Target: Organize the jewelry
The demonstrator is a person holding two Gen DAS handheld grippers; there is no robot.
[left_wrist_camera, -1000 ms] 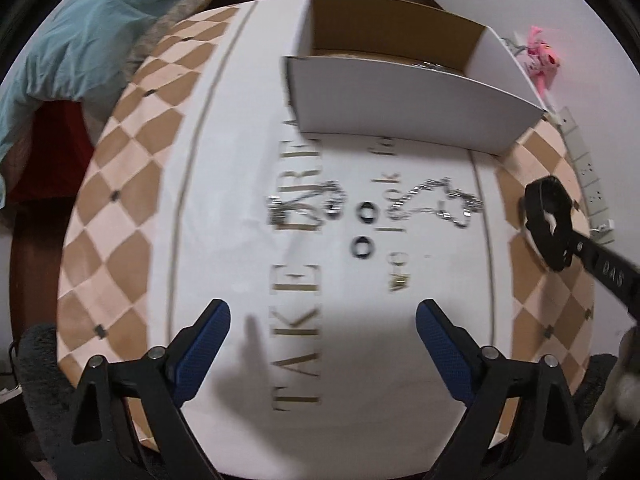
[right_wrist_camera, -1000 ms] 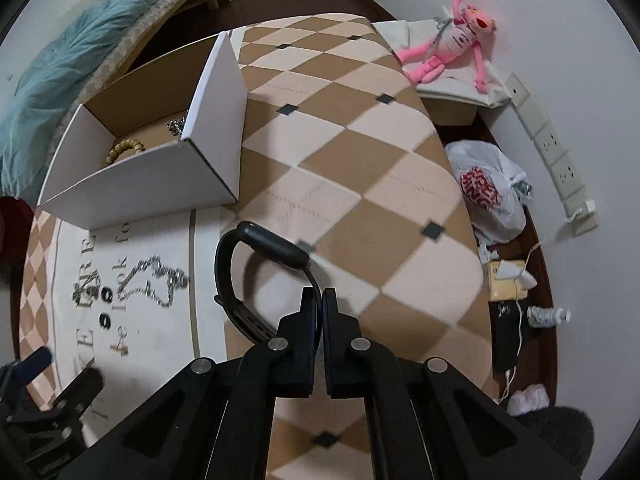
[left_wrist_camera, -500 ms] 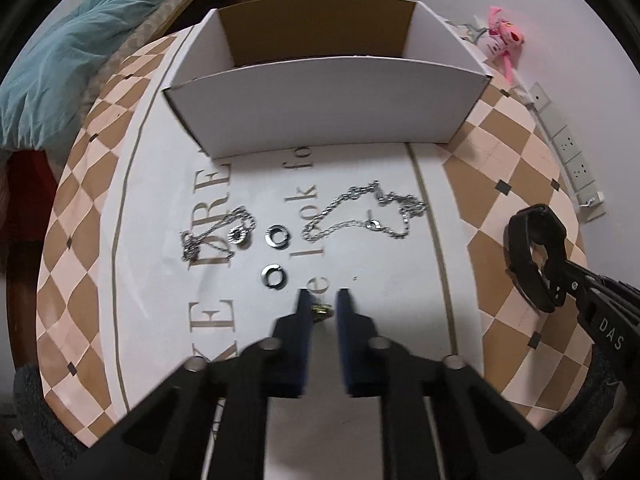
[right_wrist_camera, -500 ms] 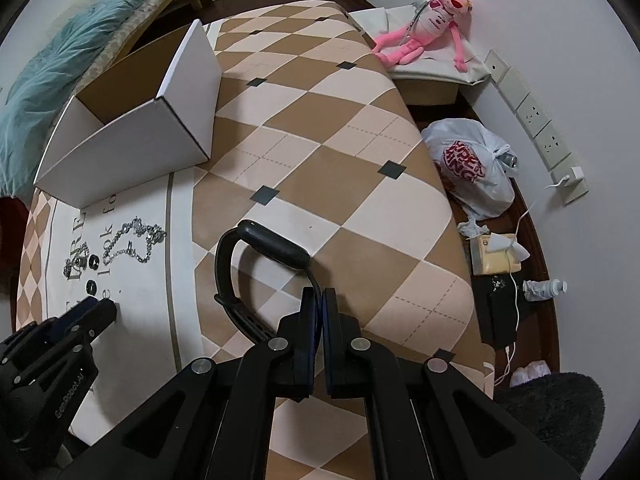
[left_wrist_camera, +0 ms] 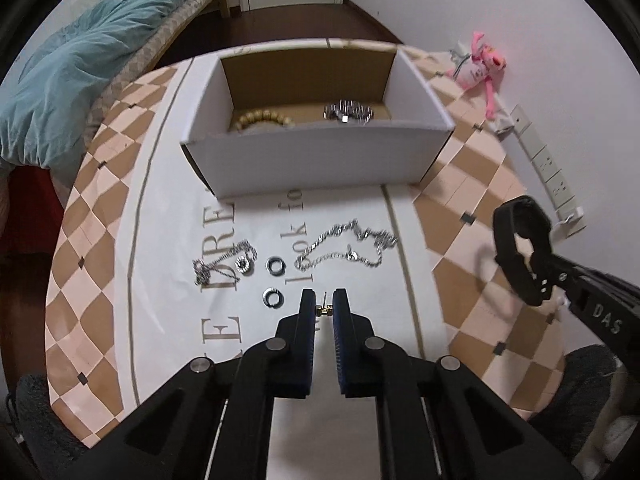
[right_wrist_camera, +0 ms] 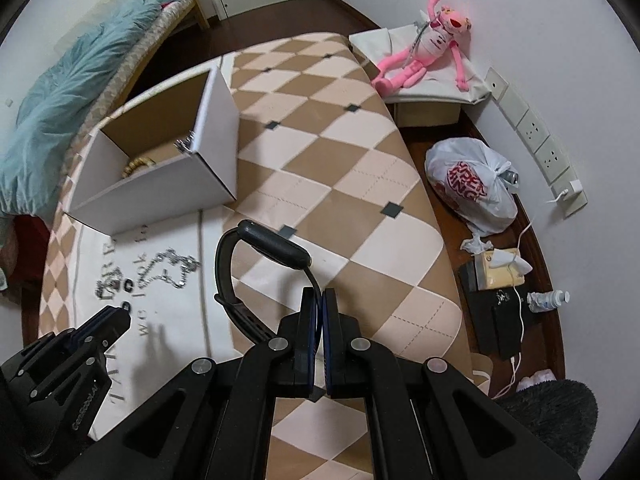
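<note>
My left gripper (left_wrist_camera: 323,308) is shut on a small gold earring (left_wrist_camera: 323,310), held above the white cloth. My right gripper (right_wrist_camera: 320,300) is shut on the strap of a black wristband (right_wrist_camera: 248,264); the wristband also shows in the left wrist view (left_wrist_camera: 520,248) at the right. On the cloth lie a silver chain (left_wrist_camera: 348,246), a second silver chain with a ring (left_wrist_camera: 224,266) and two dark rings (left_wrist_camera: 274,265) (left_wrist_camera: 272,297). The open white box (left_wrist_camera: 320,152) behind them holds a beaded bracelet (left_wrist_camera: 262,120) and a silver bracelet (left_wrist_camera: 348,112).
The table (right_wrist_camera: 340,184) has a checkered cover with a white lettered cloth (left_wrist_camera: 192,280). A bed with a teal blanket (left_wrist_camera: 80,60) is at the left. A pink plush toy (right_wrist_camera: 432,44), a plastic bag (right_wrist_camera: 472,188) and floor clutter lie to the right.
My left gripper went from wide open to shut on the gold earring and has lifted it off the cloth, so more of the box's inside shows. The right gripper still holds the wristband.
</note>
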